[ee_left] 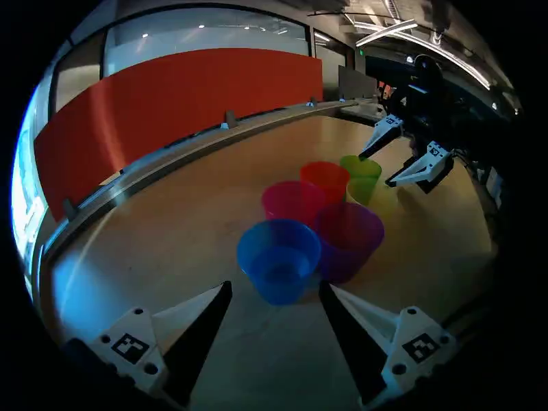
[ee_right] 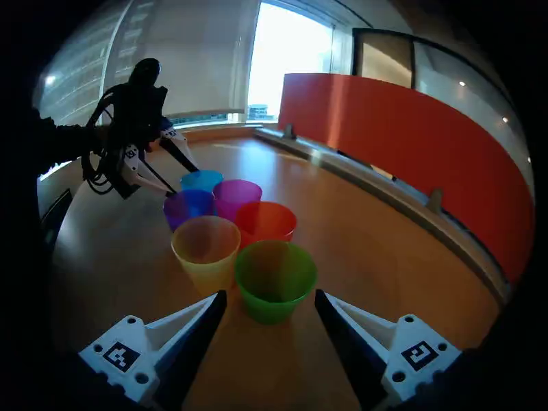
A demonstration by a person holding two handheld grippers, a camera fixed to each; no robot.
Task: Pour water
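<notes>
On tabletop (ee_left: 171,233), centrally: cups (ee_left: 327,179) clustered.
Left gripper (ee_left: 274,284): jaws wide, facing blue cup (ee_left: 279,257).
Right gripper (ee_right: 269,293): jaws wide, facing green cup (ee_right: 275,277).
Advice: grip mid-wall, spare neighbours.

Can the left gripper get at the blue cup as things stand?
Likely yes: the left gripper is open, with the translucent blue plastic cup straight ahead of its fingers. The translucent purple plastic cup crowds one side, leaving that finger little room.

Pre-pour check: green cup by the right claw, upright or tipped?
Upright. The green cup stands on its base on the table, rim facing up, just ahead of the open right claw.
</notes>
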